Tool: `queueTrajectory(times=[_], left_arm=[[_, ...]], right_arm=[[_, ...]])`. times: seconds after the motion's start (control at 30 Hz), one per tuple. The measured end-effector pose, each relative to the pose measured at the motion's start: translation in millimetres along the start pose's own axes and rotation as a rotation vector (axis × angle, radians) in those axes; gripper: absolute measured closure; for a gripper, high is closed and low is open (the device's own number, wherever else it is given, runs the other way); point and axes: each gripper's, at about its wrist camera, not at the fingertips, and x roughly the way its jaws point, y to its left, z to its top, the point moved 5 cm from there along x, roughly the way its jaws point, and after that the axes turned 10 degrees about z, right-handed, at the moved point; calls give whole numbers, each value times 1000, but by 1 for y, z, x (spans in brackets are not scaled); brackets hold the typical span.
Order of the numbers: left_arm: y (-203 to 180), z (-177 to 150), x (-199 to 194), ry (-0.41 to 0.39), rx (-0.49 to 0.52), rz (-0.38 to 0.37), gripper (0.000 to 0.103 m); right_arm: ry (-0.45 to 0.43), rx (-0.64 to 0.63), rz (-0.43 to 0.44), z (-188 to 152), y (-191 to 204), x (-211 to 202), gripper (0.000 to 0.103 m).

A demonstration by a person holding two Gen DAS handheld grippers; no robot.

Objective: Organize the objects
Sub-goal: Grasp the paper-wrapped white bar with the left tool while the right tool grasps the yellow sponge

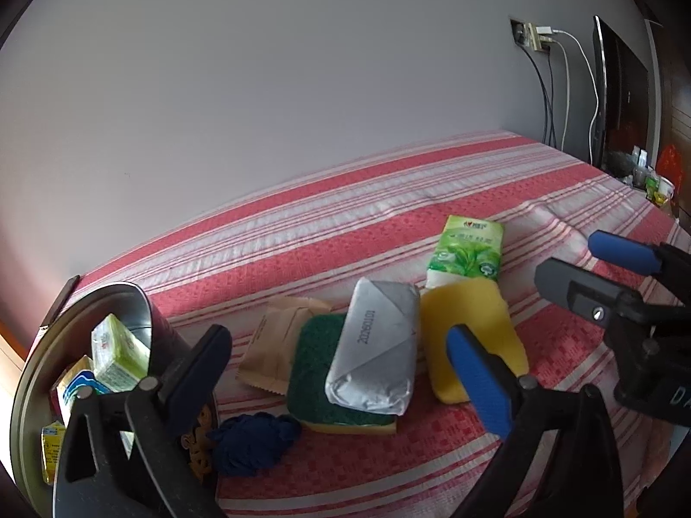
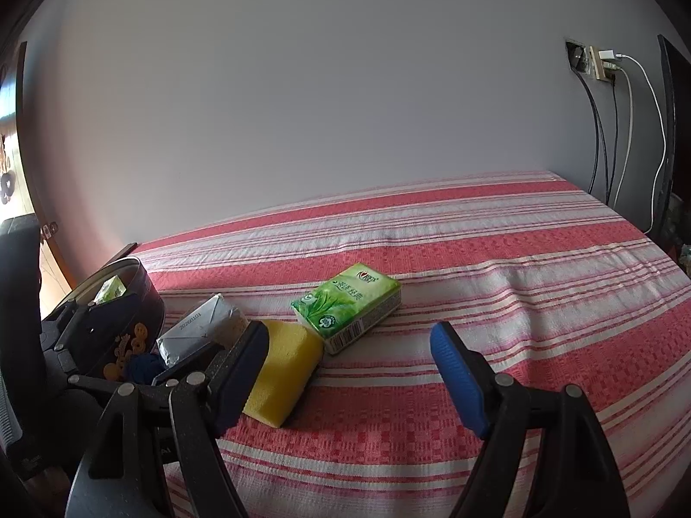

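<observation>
Both jaws gape above striped bedspread; tin hugs its edge

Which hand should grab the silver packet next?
Probably left: the left gripper is open with the silver packet lying between its fingers. The right gripper is open too, over bare bedspread.

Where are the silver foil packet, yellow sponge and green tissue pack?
silver foil packet (image 1: pixel 373 345), left wrist view, middle of its folded top face.
yellow sponge (image 2: pixel 283 375), right wrist view, middle of its top face.
green tissue pack (image 2: pixel 345 302), right wrist view, printed top face.
</observation>
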Motion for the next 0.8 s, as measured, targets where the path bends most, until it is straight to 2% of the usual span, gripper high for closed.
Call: queueTrajectory(times=[0.03, 0.1, 0.13, 0.17, 0.2, 0.37, 0.5, 0.6, 0.8], left_arm=[[-1, 0, 2, 9, 3, -5, 17], [-1, -1, 5, 33, 3, -21, 38], [-1, -2, 6, 37, 1, -38, 45], [-1, -1, 5, 35, -6, -48, 61], [0, -1, 5, 31, -12, -44, 68], [12, -2, 2, 24, -66, -20, 68], [23, -4, -9, -26, -115, 30, 68], [33, -5, -18, -62, -154, 71, 68], [54, -10, -20, -62, -228, 114, 68]], right_arm=[[6, 1, 0, 0, 0, 1, 24], [9, 6, 0, -1, -1, 1, 24], [10, 10, 2, -1, -2, 2, 24], [11, 13, 2, -1, -3, 2, 24], [12, 15, 2, -1, -3, 2, 24], [42, -2, 12, -3, 7, 10, 24], [97, -59, 25, -4, 29, 24, 24], [148, -87, 0, -4, 40, 37, 24], [228, -111, -49, -5, 46, 57, 23]])
